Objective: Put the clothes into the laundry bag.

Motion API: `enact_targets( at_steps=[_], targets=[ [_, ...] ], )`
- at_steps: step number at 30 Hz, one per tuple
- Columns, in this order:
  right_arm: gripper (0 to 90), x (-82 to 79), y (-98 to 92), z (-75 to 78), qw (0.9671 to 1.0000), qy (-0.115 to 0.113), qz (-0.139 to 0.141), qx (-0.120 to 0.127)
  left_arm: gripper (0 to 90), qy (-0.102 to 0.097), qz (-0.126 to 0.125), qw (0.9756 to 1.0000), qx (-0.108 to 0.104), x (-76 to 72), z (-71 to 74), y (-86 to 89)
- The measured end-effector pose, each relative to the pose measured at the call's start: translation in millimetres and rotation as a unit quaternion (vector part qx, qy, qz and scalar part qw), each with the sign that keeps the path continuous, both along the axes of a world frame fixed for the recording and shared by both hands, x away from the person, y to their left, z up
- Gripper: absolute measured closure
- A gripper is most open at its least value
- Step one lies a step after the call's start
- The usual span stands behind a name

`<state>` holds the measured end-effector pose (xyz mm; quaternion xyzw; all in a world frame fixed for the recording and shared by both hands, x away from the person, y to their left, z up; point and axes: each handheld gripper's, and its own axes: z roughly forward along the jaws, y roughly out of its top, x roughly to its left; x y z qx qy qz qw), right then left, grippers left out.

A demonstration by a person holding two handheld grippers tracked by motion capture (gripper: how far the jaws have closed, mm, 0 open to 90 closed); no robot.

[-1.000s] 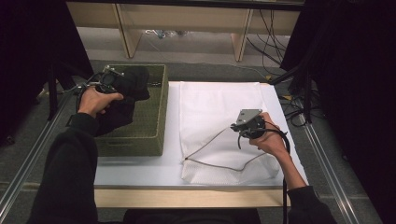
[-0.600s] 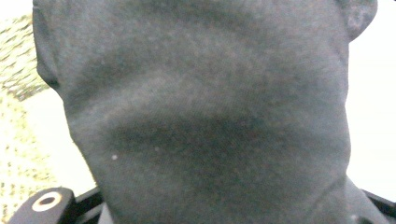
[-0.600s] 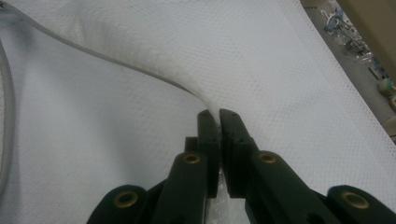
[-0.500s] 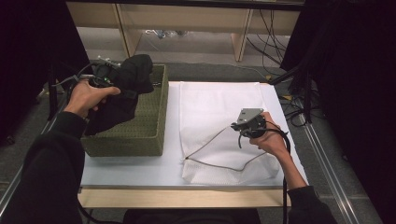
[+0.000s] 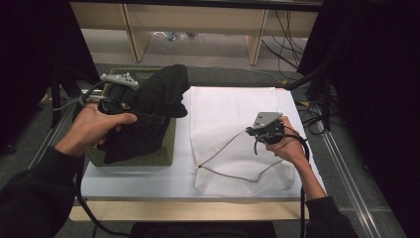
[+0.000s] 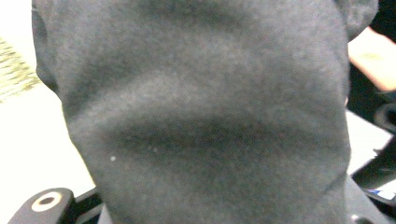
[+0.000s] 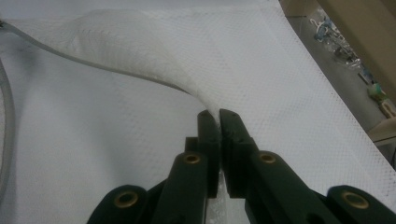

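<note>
White board tabletop fills the middle of the high view, with grey floor and metal rails on both sides and wooden shelf legs beyond its far edge. Black curtains close in left and right, so the freest room lies over the tabletop's near strip and the bare gap between the two grippers.

At the left, the left gripper is raised above an olive green bin that stands on the tabletop's left end. It is clamped on a black garment, which bunches around the jaws and hangs down into the bin. In the left gripper view the dark cloth covers the jaws themselves.

To the right of that, well apart, the right gripper sits low over a white mesh bag lying flat on the tabletop. Its jaws are pinched tight on a raised fold of the mesh, next to the bag's grey drawcord that loops along the near, open edge.

No writing or label can be read anywhere. Cables lie just off the tabletop's right edge, beside the right hand.
</note>
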<state>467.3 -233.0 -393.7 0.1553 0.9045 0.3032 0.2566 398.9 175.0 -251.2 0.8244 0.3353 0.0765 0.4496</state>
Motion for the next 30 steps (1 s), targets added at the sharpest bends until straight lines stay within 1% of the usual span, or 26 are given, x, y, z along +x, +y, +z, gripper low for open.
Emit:
enact_targets(
  at_steps=[2,3,4,5,6,7,8,9,10,12,14,15,16,17,18,19,20,21,22,23,24,25,27,28,29,30],
  targets=[
    [88.1,-0.2,-0.1,0.0,1.0,0.005,-0.004,0.0,54.8,0.004,-0.013,0.9998,-0.016,-7.9,-1.7,-6.6],
    [88.1,0.0,0.6,-0.1,1.0,0.005,-0.003,0.0,54.7,0.013,-0.027,0.9991,-0.031,-15.0,-6.0,-14.5],
    [88.1,0.0,0.6,-0.1,1.0,0.005,-0.003,0.0,54.7,0.013,-0.027,0.9991,-0.031,-15.0,-6.0,-14.5],
    [88.1,1.0,0.8,0.1,1.0,0.002,0.003,-0.002,54.7,0.017,-0.035,0.9987,-0.033,-18.5,-8.8,-19.1],
    [88.1,0.8,1.3,-0.2,1.0,-0.001,0.002,-0.001,54.6,0.022,-0.046,0.998,-0.037,-21.4,-12.5,-24.1],
    [88.1,0.9,1.4,0.4,1.0,0.001,0.004,-0.002,54.5,0.032,-0.062,0.9964,-0.048,-28.3,-22.1,-35.3],
    [88.1,0.9,1.3,0.6,1.0,0.001,0.005,-0.001,54.5,0.038,-0.074,0.9953,-0.05,-31.5,-27.6,-41.3],
    [88.1,0.9,1.3,0.6,1.0,0.001,0.005,-0.001,54.5,0.038,-0.074,0.9953,-0.05,-31.5,-27.6,-41.3],
    [88.1,0.9,1.0,0.7,1.0,0.001,0.005,-0.001,54.5,0.046,-0.087,0.9936,-0.056,-35.1,-35.8,-48.8],
    [88.1,-0.4,0.8,0.3,1.0,0.002,-0.005,0.005,54.4,0.064,-0.108,0.9899,-0.066,-40.1,-52.9,-62.5],
    [88.1,0.0,0.6,0.6,1.0,0.001,-0.001,0.004,54.4,0.075,-0.13,0.9865,-0.066,-41.5,-67.6,-73.0],
    [88.1,0.8,0.4,1.0,1.0,-0.003,0.003,0.003,54.3,0.08,-0.13,0.9862,-0.065,-43.0,-73.5,-77.7],
    [88.1,0.7,0.3,1.2,1.0,-0.003,0.003,0.003,54.3,0.079,-0.139,0.9854,-0.058,-44.3,-80.4,-83.4],
    [88.1,0.7,0.0,1.5,1.0,-0.003,0.003,0.004,54.3,0.083,-0.15,0.984,-0.05,-45.5,-86.0,-88.7],
    [88.1,-0.2,-0.3,1.6,1.0,0.0,-0.002,0.008,54.2,0.089,-0.154,0.983,-0.046,-47.5,-91.1,-94.3],
    [88.1,1.0,-1.0,2.1,1.0,-0.006,0.004,0.007,54.1,0.092,-0.16,0.9818,-0.047,-48.5,-95.9,-99.4],
    [88.1,1.3,-1.5,2.6,0.9999,-0.004,0.006,0.009,54.1,0.096,-0.167,0.9801,-0.047,-48.8,-100.9,-104.7],
    [88.1,1.0,-2.0,3.1,0.9999,-0.004,0.003,0.011,54.2,0.101,-0.172,0.9786,-0.052,-49.1,-104.3,-109.0],
    [88.1,-0.3,-2.1,3.3,0.9999,0.001,-0.004,0.015,54.1,0.103,-0.174,0.9779,-0.052,-49.1,-106.5,-111.8],
    [88.1,-0.4,-2.2,3.5,0.9999,0.0,-0.004,0.016,54.1,0.11,-0.172,0.9776,-0.052,-49.3,-110.0,-117.0],
    [88.1,-0.1,-2.3,4.0,0.9999,-0.002,-0.002,0.015,54.1,0.113,-0.176,0.9765,-0.051,-48.4,-113.0,-120.6],
    [88.1,-0.3,-2.3,4.3,0.9999,-0.002,-0.003,0.016,54.1,0.116,-0.181,0.9751,-0.055,-47.7,-115.5,-123.7],
    [88.1,-0.6,-2.3,5.1,0.9999,-0.001,-0.002,0.015,54.1,0.124,-0.183,0.9734,-0.059,-45.1,-123.5,-131.9],
    [88.1,-0.8,-2.4,5.4,0.9999,-0.001,0.0,0.016,54.1,0.132,-0.186,0.9717,-0.062,-43.4,-127.6,-135.7],
    [88.1,0.6,-2.8,6.1,0.9999,-0.008,0.007,0.013,54.1,0.139,-0.185,0.9706,-0.066,-39.8,-134.6,-141.1],
    [88.1,0.0,-3.1,6.5,0.9998,-0.012,0.004,0.016,54.0,0.143,-0.185,0.9698,-0.069,-38.3,-137.9,-143.9]
  ],
)
